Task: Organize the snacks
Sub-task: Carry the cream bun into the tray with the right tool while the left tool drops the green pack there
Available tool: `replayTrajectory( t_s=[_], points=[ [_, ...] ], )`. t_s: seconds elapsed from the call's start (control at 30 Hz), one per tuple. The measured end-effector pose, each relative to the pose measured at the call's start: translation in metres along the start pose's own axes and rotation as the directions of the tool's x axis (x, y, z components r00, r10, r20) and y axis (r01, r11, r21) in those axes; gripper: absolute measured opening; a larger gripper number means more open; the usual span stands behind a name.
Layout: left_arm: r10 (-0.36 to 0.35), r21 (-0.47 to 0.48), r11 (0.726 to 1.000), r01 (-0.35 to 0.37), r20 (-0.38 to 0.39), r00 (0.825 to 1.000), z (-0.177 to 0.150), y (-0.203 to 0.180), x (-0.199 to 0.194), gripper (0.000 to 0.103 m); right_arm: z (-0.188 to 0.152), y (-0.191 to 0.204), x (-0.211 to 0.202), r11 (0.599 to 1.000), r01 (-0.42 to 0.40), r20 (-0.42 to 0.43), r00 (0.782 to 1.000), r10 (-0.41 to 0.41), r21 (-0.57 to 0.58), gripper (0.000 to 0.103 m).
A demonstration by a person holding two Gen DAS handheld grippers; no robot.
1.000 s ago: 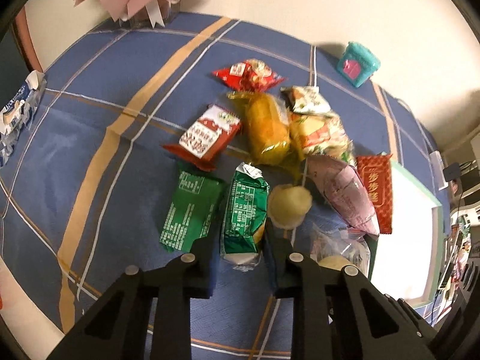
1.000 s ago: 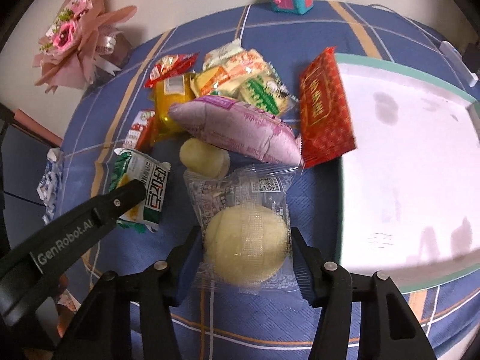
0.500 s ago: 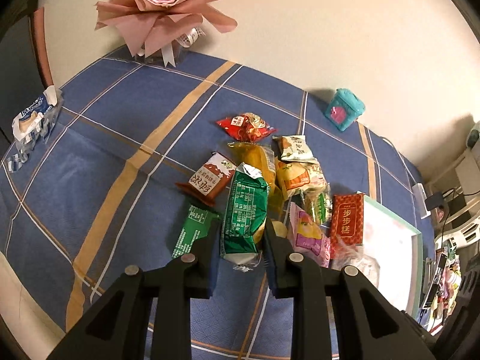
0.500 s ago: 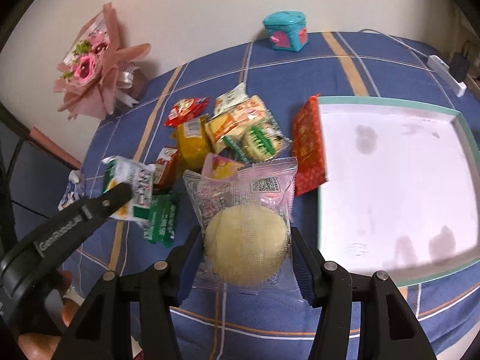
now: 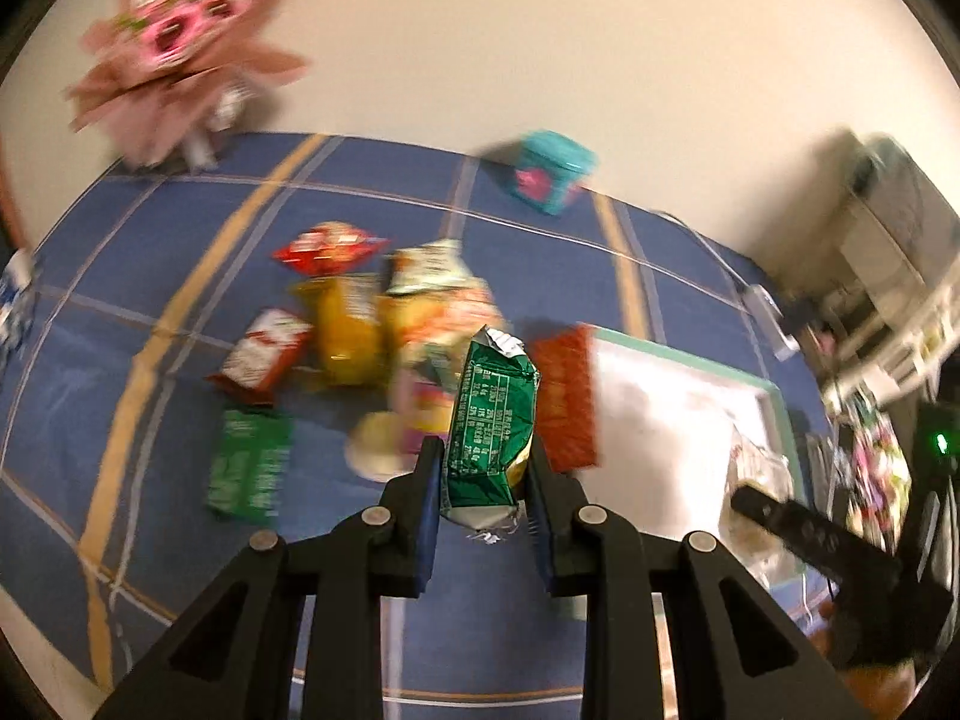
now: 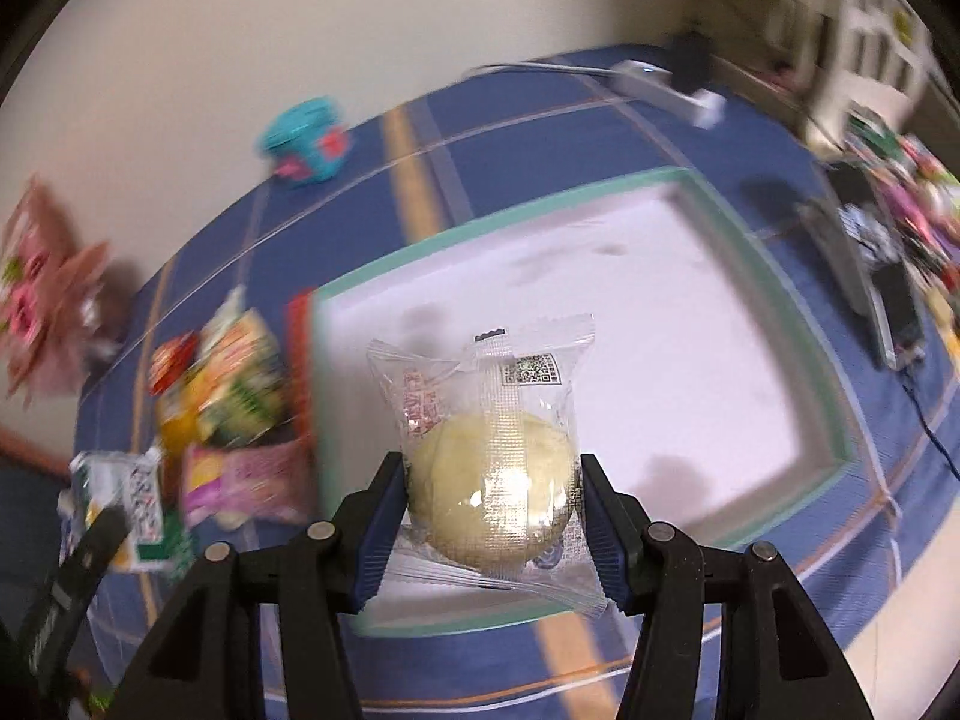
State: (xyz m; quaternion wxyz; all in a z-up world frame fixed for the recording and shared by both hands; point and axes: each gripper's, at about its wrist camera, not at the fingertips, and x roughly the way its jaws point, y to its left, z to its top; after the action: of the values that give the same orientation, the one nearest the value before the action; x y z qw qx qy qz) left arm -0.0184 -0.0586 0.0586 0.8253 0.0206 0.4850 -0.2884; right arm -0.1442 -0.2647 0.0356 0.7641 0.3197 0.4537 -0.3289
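Note:
My left gripper (image 5: 485, 468) is shut on a green snack packet (image 5: 489, 426) and holds it in the air above the snack pile. My right gripper (image 6: 491, 489) is shut on a clear packet with a pale round bun (image 6: 489, 450) and holds it above the white tray with a green rim (image 6: 834, 396). The tray also shows at the right in the left wrist view (image 5: 774, 390). Loose snacks lie on the blue cloth left of the tray: a red packet (image 5: 564, 402), a yellow packet (image 5: 348, 330), a flat green packet (image 5: 249, 465) and a bare bun (image 5: 378, 450).
A teal box (image 5: 549, 171) and a pink bouquet (image 5: 180, 60) stand at the back by the wall. A white power strip (image 6: 666, 90) with a cable lies behind the tray. Clutter sits off the table's right edge. Both views are blurred.
Both grippers have swung to the right with their packets. The right gripper now hangs over the tray; the left gripper has come closer to the tray's left edge.

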Motion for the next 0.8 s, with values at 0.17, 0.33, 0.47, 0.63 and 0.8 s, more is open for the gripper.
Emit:
replayTrajectory(
  t_s=[0.17, 0.33, 0.47, 0.63, 0.8],
  points=[
    [-0.066, 0.100, 0.993, 0.068, -0.030, 0.997, -0.005, -0.045, 0.011, 0.027, 0.013, -0.042, 0.000, 0.995, 0.049, 0.009, 0.999, -0.050, 0.091, 0.059],
    [-0.099, 0.159, 0.982, 0.106, -0.052, 0.994, -0.006, -0.074, 0.025, 0.027, 0.019, -0.063, 0.001, 0.990, 0.073, 0.016, 0.997, -0.075, 0.119, 0.059],
    [-0.091, 0.180, 0.978, 0.104, -0.081, 0.993, -0.002, -0.090, 0.051, 0.027, 0.025, -0.067, 0.009, 0.991, 0.061, 0.017, 0.998, -0.063, 0.118, 0.059],
    [-0.094, 0.180, 0.977, 0.111, -0.103, 0.990, 0.005, -0.103, 0.076, 0.027, 0.034, -0.061, 0.027, 0.993, 0.050, 0.006, 0.999, -0.051, 0.111, 0.059],
    [-0.104, 0.198, 0.972, 0.124, -0.108, 0.989, 0.012, -0.118, 0.098, 0.027, 0.047, -0.061, 0.037, 0.992, 0.068, 0.014, 0.997, -0.070, 0.105, 0.059]
  ],
)
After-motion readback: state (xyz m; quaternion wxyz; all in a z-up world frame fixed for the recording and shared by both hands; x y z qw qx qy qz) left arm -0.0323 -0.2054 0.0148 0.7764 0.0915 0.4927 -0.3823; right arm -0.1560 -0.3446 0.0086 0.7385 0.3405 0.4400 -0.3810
